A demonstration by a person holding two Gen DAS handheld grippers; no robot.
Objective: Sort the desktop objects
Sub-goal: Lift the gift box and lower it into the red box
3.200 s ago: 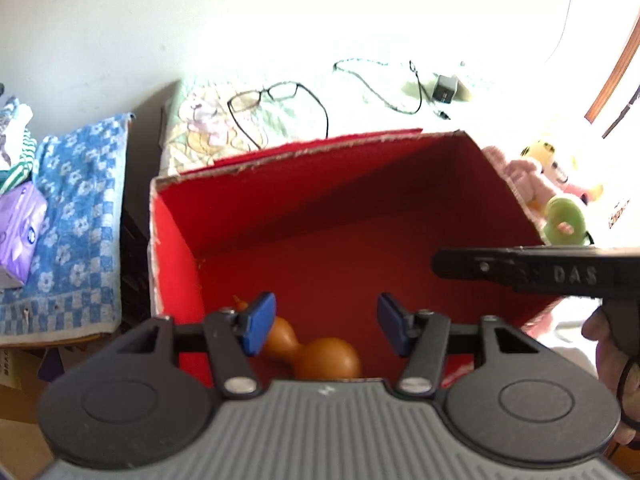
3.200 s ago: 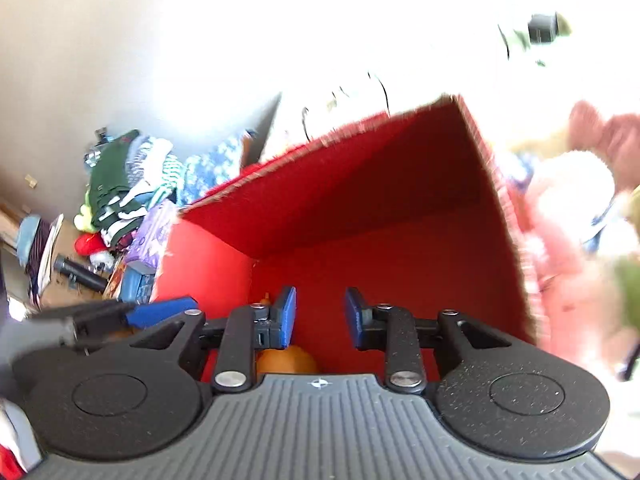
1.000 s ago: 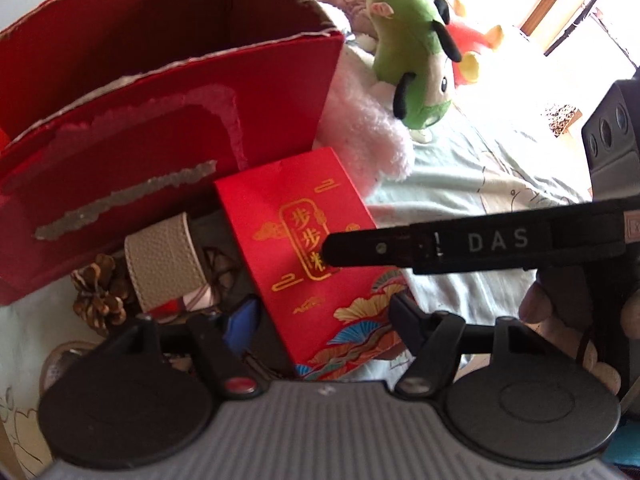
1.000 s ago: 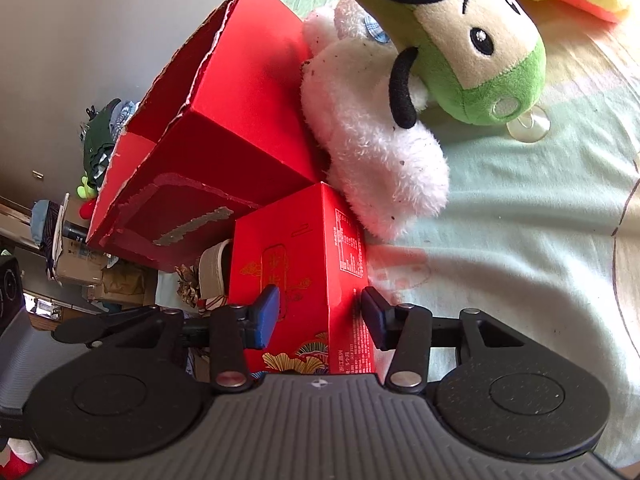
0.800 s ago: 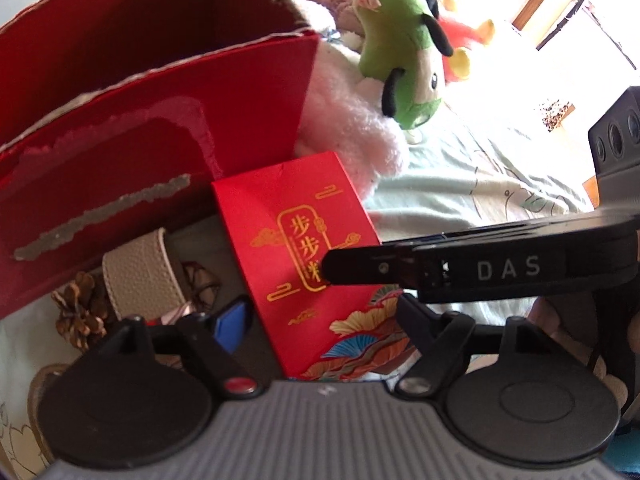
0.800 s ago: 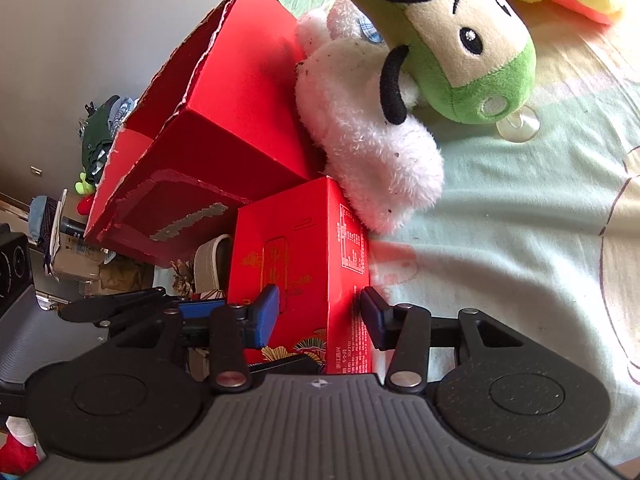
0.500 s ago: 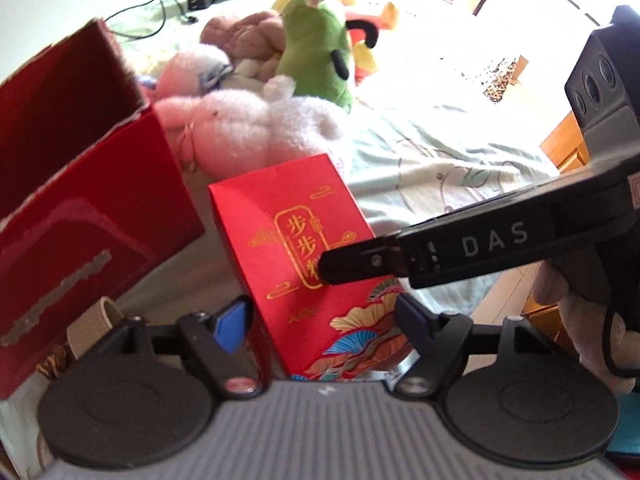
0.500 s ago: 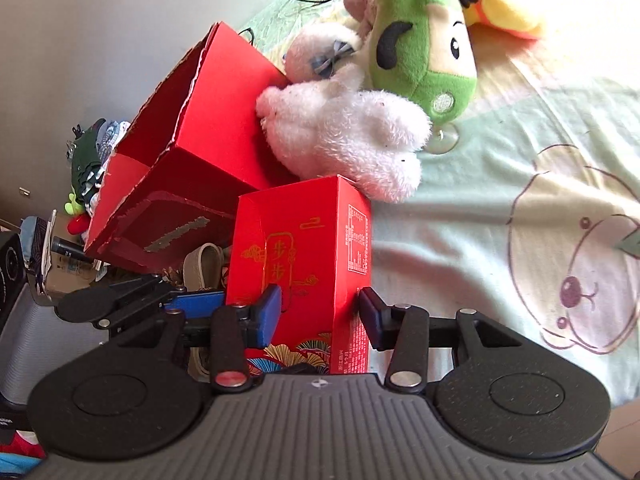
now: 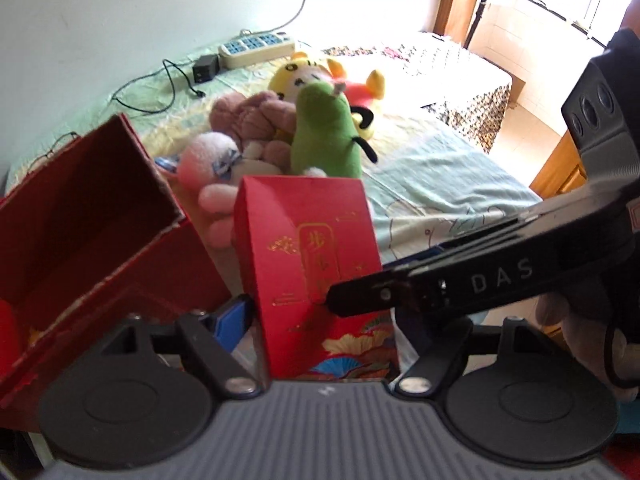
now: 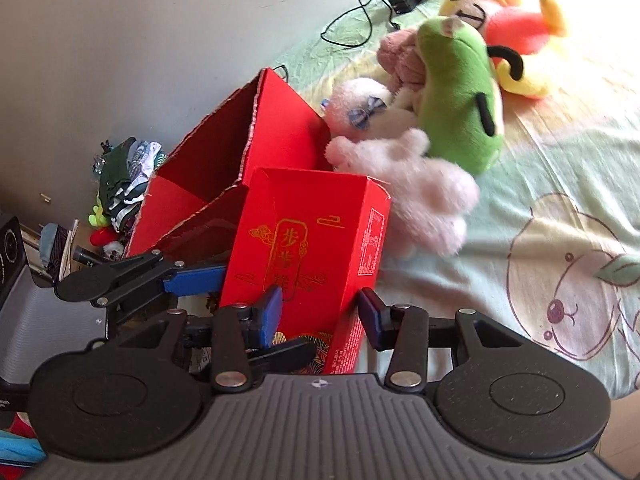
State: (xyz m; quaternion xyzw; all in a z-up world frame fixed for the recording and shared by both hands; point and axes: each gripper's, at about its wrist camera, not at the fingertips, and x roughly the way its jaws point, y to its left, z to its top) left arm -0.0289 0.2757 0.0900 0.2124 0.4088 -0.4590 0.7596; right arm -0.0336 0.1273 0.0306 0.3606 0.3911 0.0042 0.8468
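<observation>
Both tools now carry the red gift box (image 10: 304,240) clear of the bed (image 10: 560,184): right tool (image 10: 320,314) clamps its narrow faces, left tool (image 9: 320,320) its wide ones. It rides beside the open red carton (image 10: 208,184), probably headed inside.

Glossy red card carton (image 10: 308,240) with gold foil print, torn matt cardboard box (image 10: 224,168), fuzzy plush toys (image 10: 460,92), soft printed cotton sheet (image 10: 560,208)
</observation>
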